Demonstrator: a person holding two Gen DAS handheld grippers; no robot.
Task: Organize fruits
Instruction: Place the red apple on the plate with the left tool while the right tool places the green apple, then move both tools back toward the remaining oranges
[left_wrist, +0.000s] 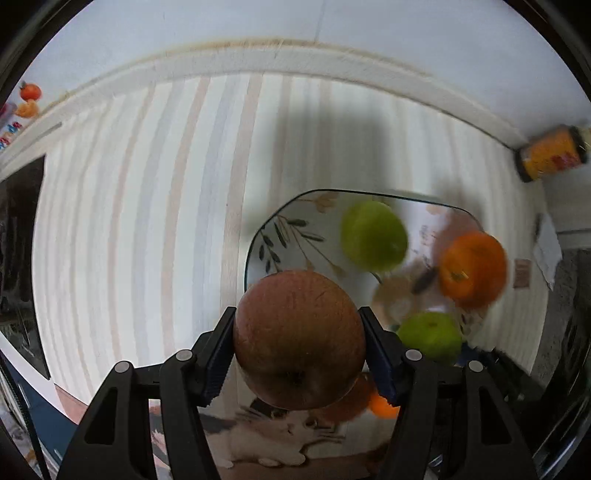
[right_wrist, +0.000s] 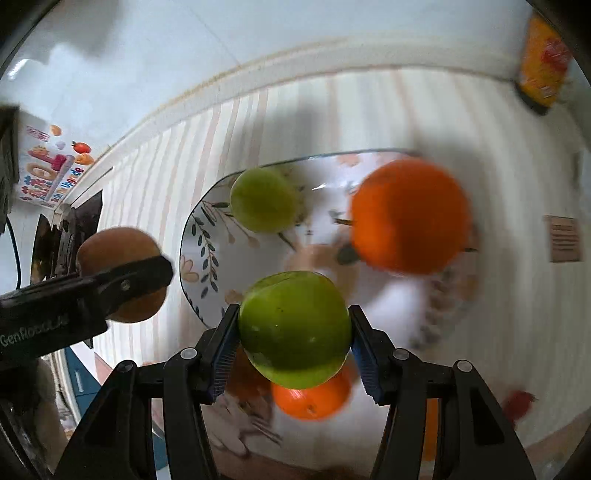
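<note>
Now left claw (left_wrist: 299, 347) pinches brown apple (left_wrist: 299, 339); right claw (right_wrist: 293, 343) pinches green apple (right_wrist: 293, 328).

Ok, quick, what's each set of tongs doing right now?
Left tongs: closed on the reddish-brown apple.
Right tongs: closed on a green apple.

Fruit over a floral plate

A red-brown apple (left_wrist: 299, 339) and a green apple (right_wrist: 294, 328) are held aloft; another green apple (right_wrist: 263, 199) and an orange (right_wrist: 408, 216) lie on the plate (right_wrist: 207, 236).
</note>
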